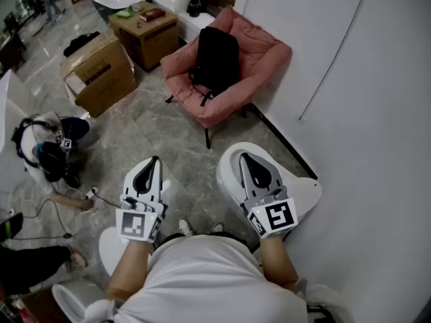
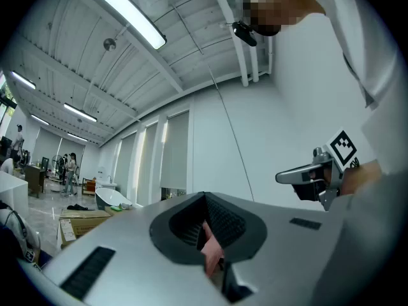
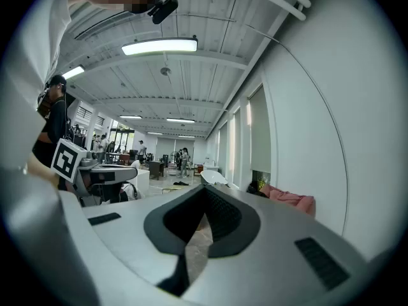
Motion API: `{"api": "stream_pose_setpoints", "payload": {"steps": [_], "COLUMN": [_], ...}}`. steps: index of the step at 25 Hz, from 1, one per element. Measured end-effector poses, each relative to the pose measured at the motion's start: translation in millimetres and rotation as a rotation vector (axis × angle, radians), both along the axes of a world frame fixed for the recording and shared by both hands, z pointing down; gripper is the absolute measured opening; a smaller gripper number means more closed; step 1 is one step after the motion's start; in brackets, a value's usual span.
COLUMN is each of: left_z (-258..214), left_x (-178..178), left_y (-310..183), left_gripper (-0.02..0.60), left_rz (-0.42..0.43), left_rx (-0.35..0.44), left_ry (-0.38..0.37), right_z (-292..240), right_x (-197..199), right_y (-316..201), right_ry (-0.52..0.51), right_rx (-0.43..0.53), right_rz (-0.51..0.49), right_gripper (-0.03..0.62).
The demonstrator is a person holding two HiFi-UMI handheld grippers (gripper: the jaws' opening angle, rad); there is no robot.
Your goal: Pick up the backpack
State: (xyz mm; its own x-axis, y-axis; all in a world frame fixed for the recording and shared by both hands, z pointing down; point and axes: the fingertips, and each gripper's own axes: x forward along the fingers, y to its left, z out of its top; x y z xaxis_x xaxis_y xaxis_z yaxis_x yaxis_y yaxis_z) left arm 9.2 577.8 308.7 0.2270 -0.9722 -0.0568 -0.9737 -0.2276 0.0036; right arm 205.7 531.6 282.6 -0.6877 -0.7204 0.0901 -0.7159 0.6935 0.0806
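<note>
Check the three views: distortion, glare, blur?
Head view: sharp, evenly lit; black backpack clear on the pink chair. Left gripper view: strong fisheye, dark corners, ceiling light strip blown out. Right gripper view: same fisheye, ceiling lamp glaring.

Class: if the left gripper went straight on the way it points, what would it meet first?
Probably the chair, perhaps the backpack on it; the chair's pink shows between the jaws, but depth is unclear.

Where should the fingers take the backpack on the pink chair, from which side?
Probably the top edge of the backpack, from above, over the open front of the chair. It stands propped against the backrest with cushioned arms close on both sides, so its top is free. No carry handle can be made out.
</note>
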Motion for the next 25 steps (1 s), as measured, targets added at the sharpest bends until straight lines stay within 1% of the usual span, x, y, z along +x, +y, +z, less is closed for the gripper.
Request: {"api": "stream_pose_setpoints", "payload": {"steps": [3, 5, 8, 10, 15, 20, 25], "left_z": [-2.7, -1.4, 2.3, 5.9, 17.9, 30.0, 53.1], "left_x": [-0.8, -2.2, -5.7, -10.2, -24.3, -43.2, -63.6], "left_y": [-0.2, -0.7, -1.4, -2.6, -2.7, 1.8, -1.3], "left_gripper": [0.015, 0.015, 0.015, 0.015, 0.015, 0.015, 0.015], "left_rz": [0.000, -0.006, -0.007, -0.004, -0.003, -0.006, -0.026], "left_rx": [0.014, 0.002, -0.013, -0.005, -0.009, -0.016, -0.064], "left_ry": [-0.002, 0.004, 0.039, 0.037, 0.038, 0.074, 0.107], "right_z": [3.9, 5.9, 5.9, 8.4, 17.1, 27.0, 43.6], "right_x": [-3.0, -3.7, -5.0, -6.6, -18.9, -34.7, -50.7], "right_y": [1.6, 1.4, -0.6, -4.0, -8.4, -4.1, -18.1], "right_ry": [-0.001, -0.007, -0.052, -0.069, -0.046, -0.007, 0.013], "right_rx": [-0.002, -0.008, -0.032, -0.050, -0.068, -0.092, -0.136], "right_rz": [-0.005, -0.009, -0.031, -0.036, -0.026, -0.023, -0.025], "right_gripper": [0.021, 0.021, 0.021, 0.021, 0.021, 0.021, 0.021]}}
